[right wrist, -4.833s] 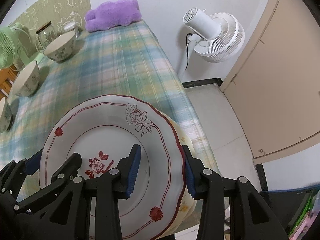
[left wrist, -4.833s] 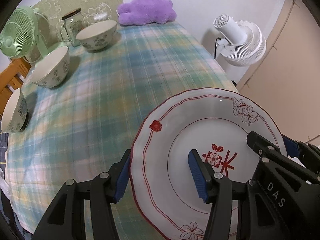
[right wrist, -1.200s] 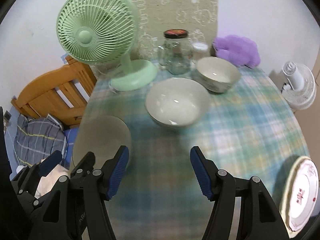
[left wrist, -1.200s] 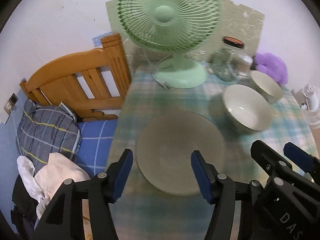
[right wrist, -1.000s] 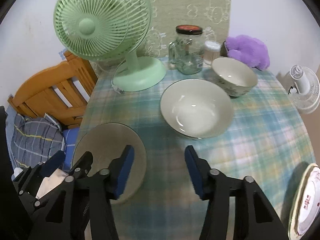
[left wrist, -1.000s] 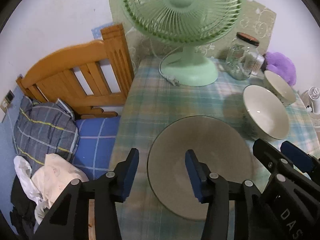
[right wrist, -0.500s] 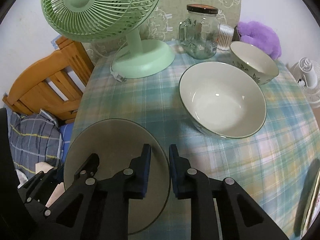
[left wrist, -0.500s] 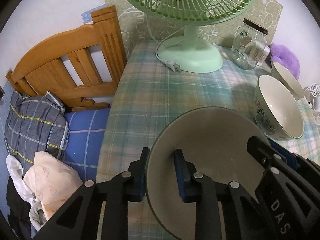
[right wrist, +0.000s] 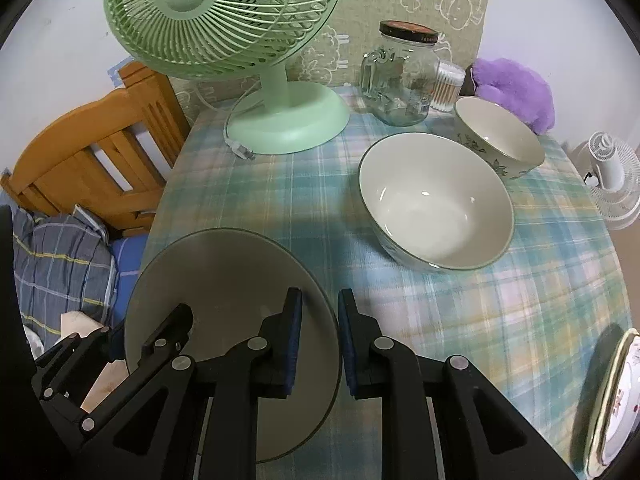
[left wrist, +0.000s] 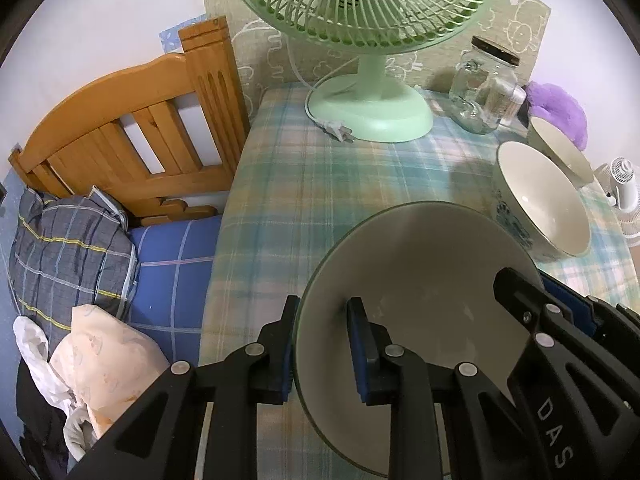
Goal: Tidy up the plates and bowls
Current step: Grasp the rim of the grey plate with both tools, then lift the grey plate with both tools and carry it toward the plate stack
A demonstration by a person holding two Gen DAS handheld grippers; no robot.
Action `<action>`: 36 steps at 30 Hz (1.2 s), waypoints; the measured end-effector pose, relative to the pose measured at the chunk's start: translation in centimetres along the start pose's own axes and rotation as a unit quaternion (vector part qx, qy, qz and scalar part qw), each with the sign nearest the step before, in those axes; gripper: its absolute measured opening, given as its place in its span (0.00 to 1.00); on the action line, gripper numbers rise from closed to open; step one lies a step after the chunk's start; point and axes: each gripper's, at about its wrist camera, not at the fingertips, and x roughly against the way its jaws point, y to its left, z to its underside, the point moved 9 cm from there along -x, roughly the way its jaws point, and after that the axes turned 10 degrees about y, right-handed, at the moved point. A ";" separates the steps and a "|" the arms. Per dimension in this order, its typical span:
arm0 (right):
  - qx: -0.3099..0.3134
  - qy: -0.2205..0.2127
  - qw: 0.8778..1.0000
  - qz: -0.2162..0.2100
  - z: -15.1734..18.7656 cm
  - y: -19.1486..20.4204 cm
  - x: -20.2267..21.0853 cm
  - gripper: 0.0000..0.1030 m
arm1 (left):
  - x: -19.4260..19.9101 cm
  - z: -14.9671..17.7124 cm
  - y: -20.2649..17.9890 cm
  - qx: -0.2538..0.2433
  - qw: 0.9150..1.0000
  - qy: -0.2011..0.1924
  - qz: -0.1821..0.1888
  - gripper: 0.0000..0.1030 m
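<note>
A cream bowl with a dark rim (left wrist: 420, 264) (right wrist: 224, 272) sits at the near left corner of the checked table. My left gripper (left wrist: 322, 308) is shut on its left rim, one finger inside and one outside. My right gripper (right wrist: 319, 300) is shut on its right rim. The right gripper also shows in the left wrist view (left wrist: 560, 300). A second, larger bowl (right wrist: 436, 200) (left wrist: 544, 196) stands to the right, and a third floral bowl (right wrist: 500, 140) stands behind it. Stacked plates with red trim (right wrist: 616, 400) lie at the table's right edge.
A green desk fan (right wrist: 256, 56) with its loose plug stands at the back left. A glass jar (right wrist: 400, 76), a cotton swab tub (right wrist: 444, 86) and a purple plush (right wrist: 516, 88) line the back. A wooden bed frame (left wrist: 132, 136) with bedding lies left of the table.
Both grippers came from the plates at the right edge to the near left bowl. Within the last second both closed from wide open onto its rim.
</note>
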 end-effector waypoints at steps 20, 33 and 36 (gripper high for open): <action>0.002 0.007 1.000 0.001 6.2 -5.8 5.1 0.20 | 4.5 5.9 -6.5 0.000 1.000 0.004 -0.002 0.21; 0.010 0.020 1.000 0.002 10.1 -13.9 7.3 0.20 | 6.1 10.0 -14.7 0.005 1.000 0.019 -0.003 0.21; 0.012 0.027 1.000 0.003 11.1 -15.9 7.6 0.20 | 6.1 10.9 -16.4 0.005 1.000 0.025 -0.001 0.21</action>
